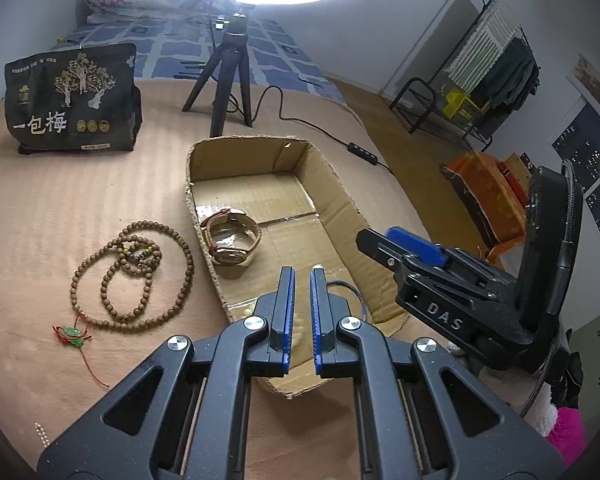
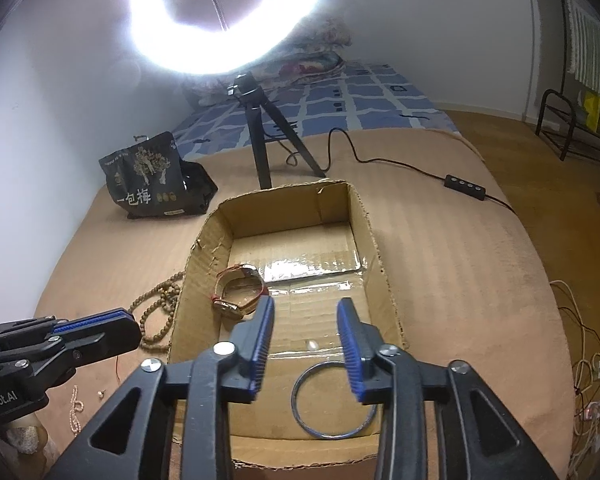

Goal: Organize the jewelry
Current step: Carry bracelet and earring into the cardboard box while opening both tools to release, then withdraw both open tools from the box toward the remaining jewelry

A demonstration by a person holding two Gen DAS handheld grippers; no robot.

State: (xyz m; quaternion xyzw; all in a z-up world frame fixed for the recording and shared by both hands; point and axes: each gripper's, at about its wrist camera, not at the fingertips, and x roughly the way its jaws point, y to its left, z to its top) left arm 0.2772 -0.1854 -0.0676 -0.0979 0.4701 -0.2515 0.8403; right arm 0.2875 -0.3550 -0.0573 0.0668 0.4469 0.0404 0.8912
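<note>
Right tool (image 2: pixel 306 334) part-open, empty, above metal bangle (image 2: pixel 334 400) in cardboard box (image 2: pixel 374 248). Left tool (image 1: pixel 302 300) closed, empty. Risk: bead necklace (image 1: pixel 134 276) snags on box wall.

The cardboard box (image 2: pixel 384 264) has lots of bare floor at its far end. A watch (image 2: pixel 240 292) sits at nine o'clock inside, a ring (image 2: pixel 300 412) near six. Beads (image 1: pixel 132 276) lie outside its left wall.
</note>
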